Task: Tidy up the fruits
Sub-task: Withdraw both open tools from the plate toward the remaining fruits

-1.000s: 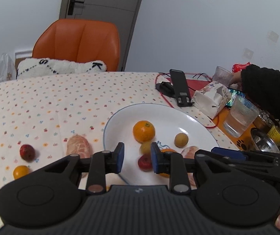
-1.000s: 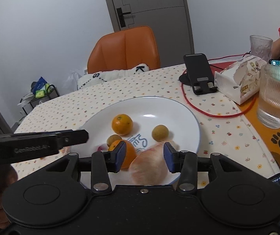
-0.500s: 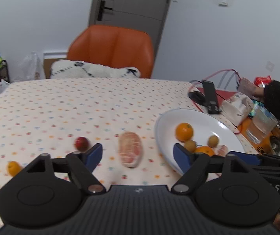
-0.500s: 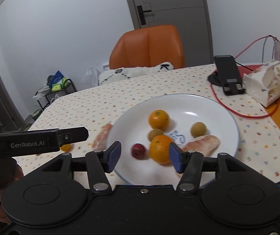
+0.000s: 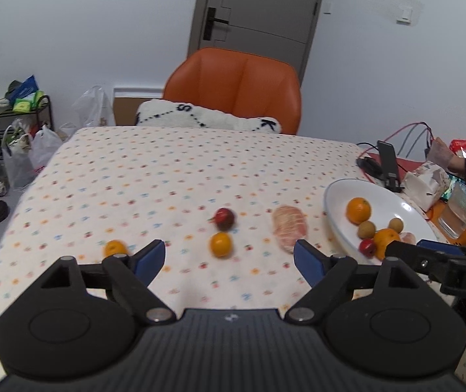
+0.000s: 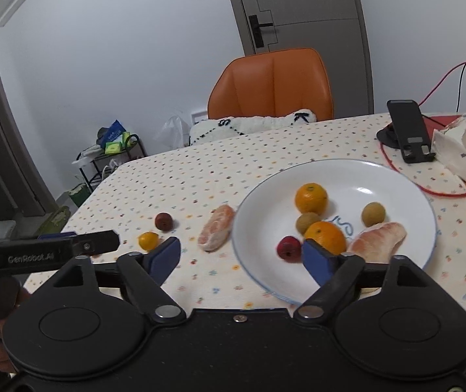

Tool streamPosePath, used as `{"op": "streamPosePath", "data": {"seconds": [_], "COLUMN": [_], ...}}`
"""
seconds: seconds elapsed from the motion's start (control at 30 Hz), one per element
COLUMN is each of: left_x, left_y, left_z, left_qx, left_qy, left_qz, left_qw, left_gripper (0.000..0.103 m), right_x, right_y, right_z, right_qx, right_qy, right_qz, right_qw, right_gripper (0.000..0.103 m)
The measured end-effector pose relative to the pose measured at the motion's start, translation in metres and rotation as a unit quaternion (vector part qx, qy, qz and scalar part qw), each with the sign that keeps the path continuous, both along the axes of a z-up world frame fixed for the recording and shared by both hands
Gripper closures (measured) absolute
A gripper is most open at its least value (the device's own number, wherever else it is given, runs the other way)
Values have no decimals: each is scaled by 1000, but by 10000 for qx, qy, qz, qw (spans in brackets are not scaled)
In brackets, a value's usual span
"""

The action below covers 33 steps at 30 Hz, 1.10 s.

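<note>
- I am holding my left gripper above the dotted tablecloth, its blue fingers spread wide with nothing between them.
- A small orange is lying on the cloth just ahead of that gap, with a dark red fruit just behind it.
- Another small orange is sitting by my left finger, and a peeled pomelo segment is resting on the cloth near the white plate.
- I am holding my right gripper over the near rim of the plate, its fingers spread apart too and gripping nothing.
- The plate is carrying two oranges, two brownish round fruits, a red fruit and a second pomelo segment.
</note>
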<state>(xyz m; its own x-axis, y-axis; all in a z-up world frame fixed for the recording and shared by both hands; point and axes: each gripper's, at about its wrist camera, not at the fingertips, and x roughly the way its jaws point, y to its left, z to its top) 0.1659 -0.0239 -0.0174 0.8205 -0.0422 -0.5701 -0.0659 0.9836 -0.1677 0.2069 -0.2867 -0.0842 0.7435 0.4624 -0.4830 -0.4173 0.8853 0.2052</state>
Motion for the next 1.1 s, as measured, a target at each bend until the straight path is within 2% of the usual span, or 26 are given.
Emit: {"op": "streamPosePath", "data": {"seconds": [0.33,0.6,0.77,0.9,1.1], "left_x": [-23,-30,-32,-31,-27], "left_y": [30,44,53,63,72], "left_z": [-4,-7,-8,-12,-18], "left_qx": [-96,-150,-166,-248,-317], "left_qy": [-43,-78,-158,-148,-92], "left_qz": [187,226,308,401,445], "left_qw": [9998,9996,9993,9988,9985], "left_gripper": [18,18,19,23,40], "right_x": [-14,-22,-22,-22,-16], "right_y": [21,35,46,56,70], "right_z": [-4,-3,-7,-11,-15], "right_qx": [-22,-22,-26,-24,-80], "right_qy": [-17,-72,-41,-53,6], "right_qz": [45,14,17,109,210], "right_qw": [10000,10000,10000,9999,9997], "right_gripper": [15,6,5,5,6]}}
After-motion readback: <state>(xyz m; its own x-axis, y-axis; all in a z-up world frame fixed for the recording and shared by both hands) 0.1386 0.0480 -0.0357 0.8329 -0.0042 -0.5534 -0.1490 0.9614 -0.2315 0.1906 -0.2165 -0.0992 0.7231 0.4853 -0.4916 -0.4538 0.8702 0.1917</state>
